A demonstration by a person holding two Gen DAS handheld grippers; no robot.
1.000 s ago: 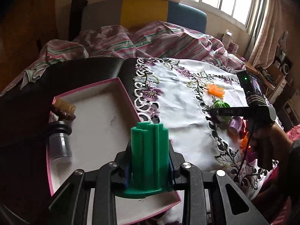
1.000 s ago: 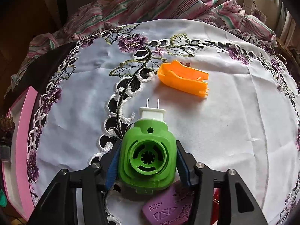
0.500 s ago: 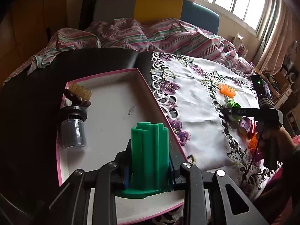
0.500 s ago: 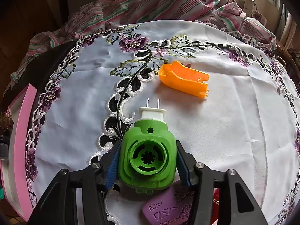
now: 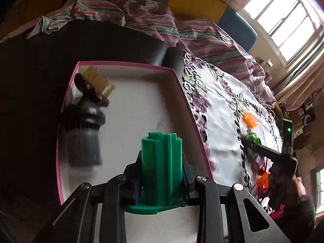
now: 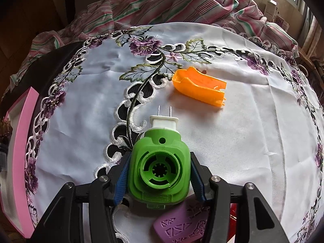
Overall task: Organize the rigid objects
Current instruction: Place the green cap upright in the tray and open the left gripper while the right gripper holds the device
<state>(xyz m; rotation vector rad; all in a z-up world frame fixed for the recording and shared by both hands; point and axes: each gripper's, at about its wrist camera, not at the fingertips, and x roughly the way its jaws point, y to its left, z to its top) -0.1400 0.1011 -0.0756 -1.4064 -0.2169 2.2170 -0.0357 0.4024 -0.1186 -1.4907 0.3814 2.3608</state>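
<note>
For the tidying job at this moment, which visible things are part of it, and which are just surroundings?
Part of the job:
- left gripper, shut on the green ribbed piece
- right gripper, shut on the green plug-in unit
- pink box, holding a brush and a grey jar
- orange clip
- purple piece

Surroundings:
- embroidered cloth
- striped blanket
- window

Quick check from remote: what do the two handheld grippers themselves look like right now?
Both are black: the left gripper and right gripper have slotted linkage arms with silver screws and ribbed blue finger pads. From the left view, the right unit shows a lit green indicator and a dark cable.
</note>
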